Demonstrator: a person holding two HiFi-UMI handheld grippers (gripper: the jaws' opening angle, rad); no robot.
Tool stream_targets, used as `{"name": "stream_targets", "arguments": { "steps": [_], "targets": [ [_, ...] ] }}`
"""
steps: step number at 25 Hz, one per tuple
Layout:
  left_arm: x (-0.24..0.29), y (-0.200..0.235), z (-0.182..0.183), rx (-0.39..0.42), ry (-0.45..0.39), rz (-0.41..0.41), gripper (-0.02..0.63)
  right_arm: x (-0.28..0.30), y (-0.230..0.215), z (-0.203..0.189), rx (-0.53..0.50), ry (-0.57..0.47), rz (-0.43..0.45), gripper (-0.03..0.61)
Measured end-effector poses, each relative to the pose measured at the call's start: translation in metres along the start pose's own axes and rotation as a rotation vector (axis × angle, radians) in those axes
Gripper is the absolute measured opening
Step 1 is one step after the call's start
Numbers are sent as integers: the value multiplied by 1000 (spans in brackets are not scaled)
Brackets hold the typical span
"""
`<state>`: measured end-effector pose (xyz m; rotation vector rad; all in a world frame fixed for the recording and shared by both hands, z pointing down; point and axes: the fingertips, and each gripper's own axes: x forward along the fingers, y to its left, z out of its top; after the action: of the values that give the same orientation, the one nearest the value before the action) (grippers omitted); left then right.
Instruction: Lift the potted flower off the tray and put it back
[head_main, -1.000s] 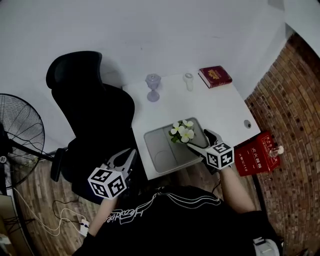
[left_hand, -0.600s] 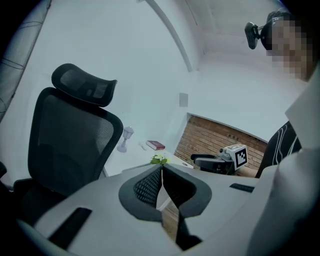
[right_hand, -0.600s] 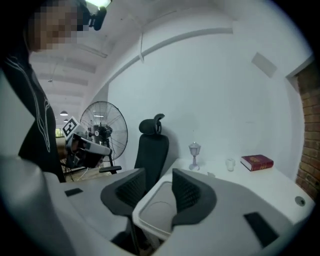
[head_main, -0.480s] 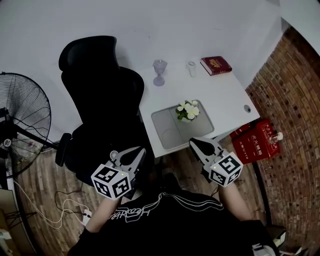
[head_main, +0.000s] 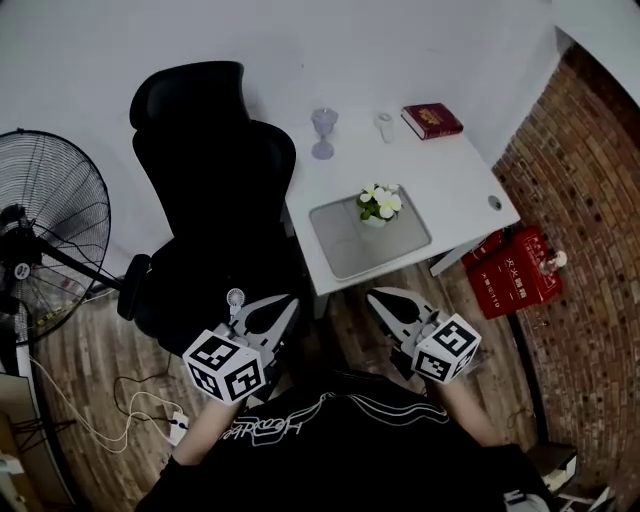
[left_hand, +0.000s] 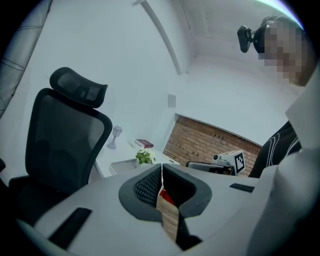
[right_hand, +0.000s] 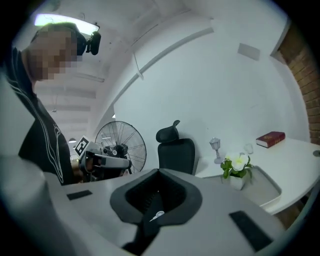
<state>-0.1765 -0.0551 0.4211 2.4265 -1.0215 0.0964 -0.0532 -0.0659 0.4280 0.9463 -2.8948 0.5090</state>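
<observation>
Below the white table (head_main: 450, 180) at upper centre, I am holding my left gripper (head_main: 288, 303) and just-closing right gripper (head_main: 375, 296) pressed together, empty; a careless reach back in risks toppling the potted flower (head_main: 380, 203).

From overhead the blooms (head_main: 380, 199) cover nearly all of the flower pot (head_main: 373, 221), so its shape is anyone's guess. The fan (head_main: 60, 200) gets chopped by the left edge. Print on the red box (head_main: 513, 283) and the red book (head_main: 432, 120) is too tiny to read (same for that little round thing (head_main: 494, 202) near the corner of the table (head_main: 450, 178), no clue what it is).
</observation>
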Motion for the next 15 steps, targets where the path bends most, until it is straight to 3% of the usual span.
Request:
{"name": "stream_targets", "arguments": {
  "steps": [15],
  "targets": [
    [18,-31,25,26,-51,31,34,-18,1,37,-94,34,109,2]
  ]
}}
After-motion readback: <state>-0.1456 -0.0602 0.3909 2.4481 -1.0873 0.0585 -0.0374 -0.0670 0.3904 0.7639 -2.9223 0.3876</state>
